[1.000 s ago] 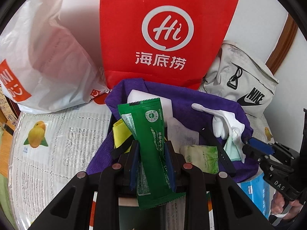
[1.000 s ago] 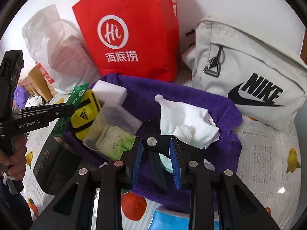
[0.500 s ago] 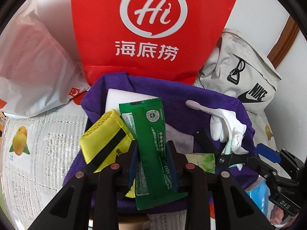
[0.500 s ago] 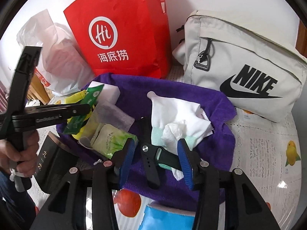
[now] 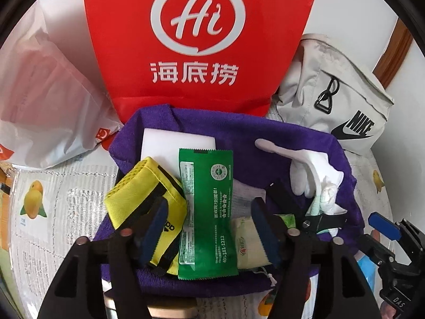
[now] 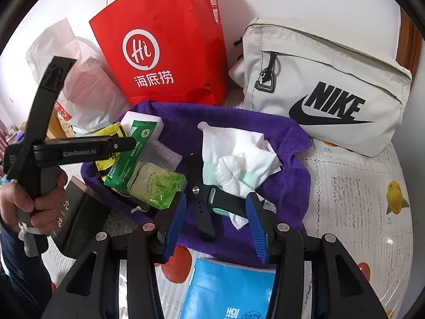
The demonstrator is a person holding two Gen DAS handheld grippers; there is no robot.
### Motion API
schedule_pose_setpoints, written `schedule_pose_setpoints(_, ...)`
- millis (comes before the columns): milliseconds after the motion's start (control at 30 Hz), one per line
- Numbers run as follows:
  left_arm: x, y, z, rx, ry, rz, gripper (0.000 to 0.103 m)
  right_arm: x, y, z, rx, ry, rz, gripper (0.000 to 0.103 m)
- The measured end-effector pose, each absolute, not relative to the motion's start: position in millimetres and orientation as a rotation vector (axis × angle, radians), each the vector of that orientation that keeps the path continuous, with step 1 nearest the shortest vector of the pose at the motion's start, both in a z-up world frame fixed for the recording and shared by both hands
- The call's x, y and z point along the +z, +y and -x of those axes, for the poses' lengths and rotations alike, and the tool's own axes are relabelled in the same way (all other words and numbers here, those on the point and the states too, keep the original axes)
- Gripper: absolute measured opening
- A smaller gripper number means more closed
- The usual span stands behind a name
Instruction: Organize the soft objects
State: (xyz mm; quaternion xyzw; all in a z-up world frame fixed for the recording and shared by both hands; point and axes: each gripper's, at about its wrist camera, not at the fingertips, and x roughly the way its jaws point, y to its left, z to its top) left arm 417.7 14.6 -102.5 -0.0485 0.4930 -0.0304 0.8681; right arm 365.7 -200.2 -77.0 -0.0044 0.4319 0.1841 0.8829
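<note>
A purple towel (image 5: 265, 138) (image 6: 289, 186) lies spread on the table with several soft items on it. A green sachet (image 5: 205, 210) (image 6: 132, 148) lies on the pile between a yellow pouch (image 5: 143, 194) and a pale green tissue pack (image 5: 245, 242) (image 6: 156, 183). My left gripper (image 5: 207, 228) is open around the sachet, its jaws apart from it. A white glove (image 6: 233, 143) and a black strap (image 6: 209, 202) lie on the towel. My right gripper (image 6: 215, 226) is open at the towel's near edge, just before the strap.
A red paper bag (image 5: 199, 40) (image 6: 164, 53) stands behind the towel. A white plastic bag (image 5: 45, 101) sits to its left and a beige Nike bag (image 6: 326, 90) to the right. A blue packet (image 6: 228, 287) and a dark box (image 6: 77, 218) lie near the front.
My left gripper moved forward over the towel and opened, letting the green sachet drop onto the pile. My right gripper opened wider and let go of the black strap.
</note>
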Motion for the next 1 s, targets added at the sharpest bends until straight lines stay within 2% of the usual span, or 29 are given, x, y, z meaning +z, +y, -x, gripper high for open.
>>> schedule_pose_setpoints(133,-89,16,-408,-0.051,1.007,0.097,0.074,-71,-202,-356,0.375,0.891,0.006,0.047)
schedule_pose_setpoints(200,-81,19,-399,-0.038,0.995,0.095,0.076,-67,-204,-349,0.366,0.885,0.002,0.053)
schedule_pose_setpoints(300,-71,20,-385,-0.025,0.986,0.077,0.088,-60,-206,-337,0.346,0.867,0.002,0.065)
schedule_pose_setpoints(333,-68,21,-381,-0.022,0.987,0.073,0.089,-58,-207,-333,0.337,0.862,0.004,0.068)
schedule_pose_setpoints(433,-61,23,-361,-0.006,0.984,0.062,0.091,-52,-209,-320,0.318,0.851,-0.002,0.071)
schedule_pose_setpoints(533,-54,24,-338,0.008,0.971,0.060,0.097,-48,-210,-304,0.290,0.829,-0.007,0.082)
schedule_pose_setpoints(633,-48,21,-313,0.005,0.955,0.056,0.100,-43,-209,-288,0.302,0.804,-0.018,0.090)
schedule_pose_setpoints(800,-39,15,-269,0.016,0.932,0.048,0.102,-34,-212,-259,0.292,0.784,-0.060,0.092)
schedule_pose_setpoints(900,-38,11,-243,0.027,0.938,0.033,0.102,-27,-213,-237,0.289,0.761,-0.075,0.100)
schedule_pose_setpoints(1000,-36,5,-218,0.038,0.927,0.025,0.102,-21,-215,-212,0.286,0.740,-0.073,0.100)
